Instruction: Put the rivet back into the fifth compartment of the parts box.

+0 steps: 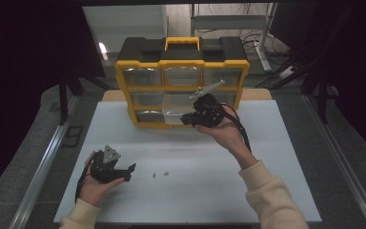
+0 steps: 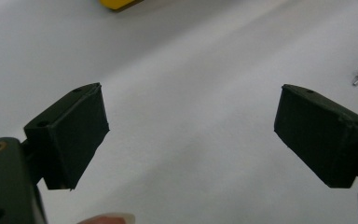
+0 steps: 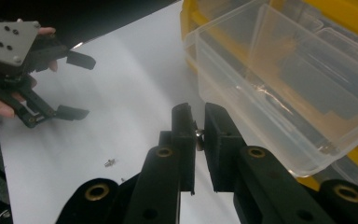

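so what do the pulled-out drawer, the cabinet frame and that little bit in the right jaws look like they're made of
The drawer looks like clear, glossy plastic: you see through its walls and they catch glints. The cabinet frame looks like moulded yellow plastic with a black top, matte. The small piece pinched in the right gripper looks like bright metal, probably a screw, though it is too small to be sure.

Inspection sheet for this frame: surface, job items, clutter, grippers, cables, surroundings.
Surface: white table top, bare in front.
Job's things: yellow-black drawer organiser, one clear drawer pulled out; small screw pinched in right gripper; loose screws on the table.
Clutter: nothing seen.
Grippers: left gripper open, low over the table; right gripper shut on the screw, beside the drawer.
Cables: one trails from each gripper.
Surroundings: dark; floor cables behind.
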### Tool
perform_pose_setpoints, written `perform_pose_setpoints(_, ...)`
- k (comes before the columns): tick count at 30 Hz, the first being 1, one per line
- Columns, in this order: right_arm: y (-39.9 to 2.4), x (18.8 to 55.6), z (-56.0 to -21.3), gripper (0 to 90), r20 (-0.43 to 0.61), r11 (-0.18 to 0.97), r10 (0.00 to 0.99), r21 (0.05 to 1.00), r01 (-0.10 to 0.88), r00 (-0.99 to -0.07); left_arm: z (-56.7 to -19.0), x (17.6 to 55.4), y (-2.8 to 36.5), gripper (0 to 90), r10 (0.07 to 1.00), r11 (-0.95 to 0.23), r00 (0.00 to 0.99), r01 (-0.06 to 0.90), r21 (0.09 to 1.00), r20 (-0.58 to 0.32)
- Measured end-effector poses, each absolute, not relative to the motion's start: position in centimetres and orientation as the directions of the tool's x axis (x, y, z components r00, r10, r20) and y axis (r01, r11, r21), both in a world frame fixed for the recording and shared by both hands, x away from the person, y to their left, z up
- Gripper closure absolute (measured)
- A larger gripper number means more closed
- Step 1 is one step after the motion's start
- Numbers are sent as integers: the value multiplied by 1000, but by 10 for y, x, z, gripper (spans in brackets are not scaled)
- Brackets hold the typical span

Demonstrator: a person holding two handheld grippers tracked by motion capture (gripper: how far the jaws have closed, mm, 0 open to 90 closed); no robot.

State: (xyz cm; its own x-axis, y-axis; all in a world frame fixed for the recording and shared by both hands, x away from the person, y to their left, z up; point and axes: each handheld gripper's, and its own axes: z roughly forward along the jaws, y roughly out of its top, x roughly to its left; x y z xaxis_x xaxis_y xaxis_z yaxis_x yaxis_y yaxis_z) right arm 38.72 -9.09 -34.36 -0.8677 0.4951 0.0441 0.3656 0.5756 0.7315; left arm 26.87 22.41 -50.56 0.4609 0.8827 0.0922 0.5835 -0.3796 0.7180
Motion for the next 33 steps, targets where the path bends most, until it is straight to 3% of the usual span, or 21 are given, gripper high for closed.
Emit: perform_pose_setpoints(33, -98, 422, -331, 832, 45, 510, 584, 756, 409, -811, -506, 269, 224, 102, 882, -383, 462, 582, 717, 96)
